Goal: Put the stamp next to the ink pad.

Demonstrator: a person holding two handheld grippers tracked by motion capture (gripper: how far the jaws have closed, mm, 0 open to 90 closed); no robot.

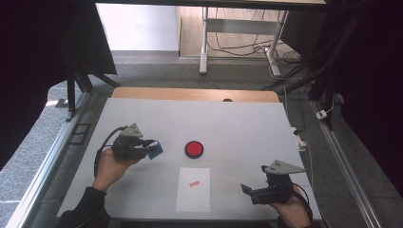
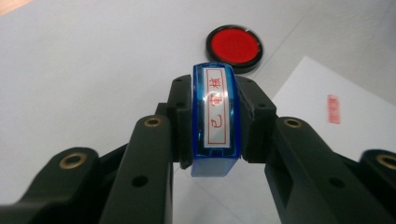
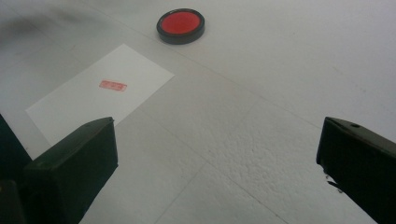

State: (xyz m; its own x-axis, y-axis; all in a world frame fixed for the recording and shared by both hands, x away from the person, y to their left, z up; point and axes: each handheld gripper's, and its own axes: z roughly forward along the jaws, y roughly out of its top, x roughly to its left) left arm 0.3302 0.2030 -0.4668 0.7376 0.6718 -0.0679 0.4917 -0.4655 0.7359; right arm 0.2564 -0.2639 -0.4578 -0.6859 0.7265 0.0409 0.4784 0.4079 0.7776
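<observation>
The left gripper [image 1: 151, 148] is clamped on a blue stamp [image 2: 214, 119], its jaws pressing the stamp's two broad sides so that the labelled top with red characters faces the gripper's own camera and the printing face points away, towards the worktop [image 1: 237, 123]. The stamp's long axis runs along the jaws. In the high view the stamp [image 1: 155, 149] hangs at the left, just beside the round red ink pad [image 1: 194, 149], which lies to its right. The sheet of paper [image 1: 194, 190], already bearing one small red print [image 1: 194, 183], lies nearer the person and further right, between the two hands. The right gripper [image 1: 247, 191] rests low at the right of the sheet with its jaws standing wide apart and nothing between them. The left hand [image 1: 111, 164] is the nearer one to the pad, so a short sideways reach to the right would likely bring the stamp over the ink.
</observation>
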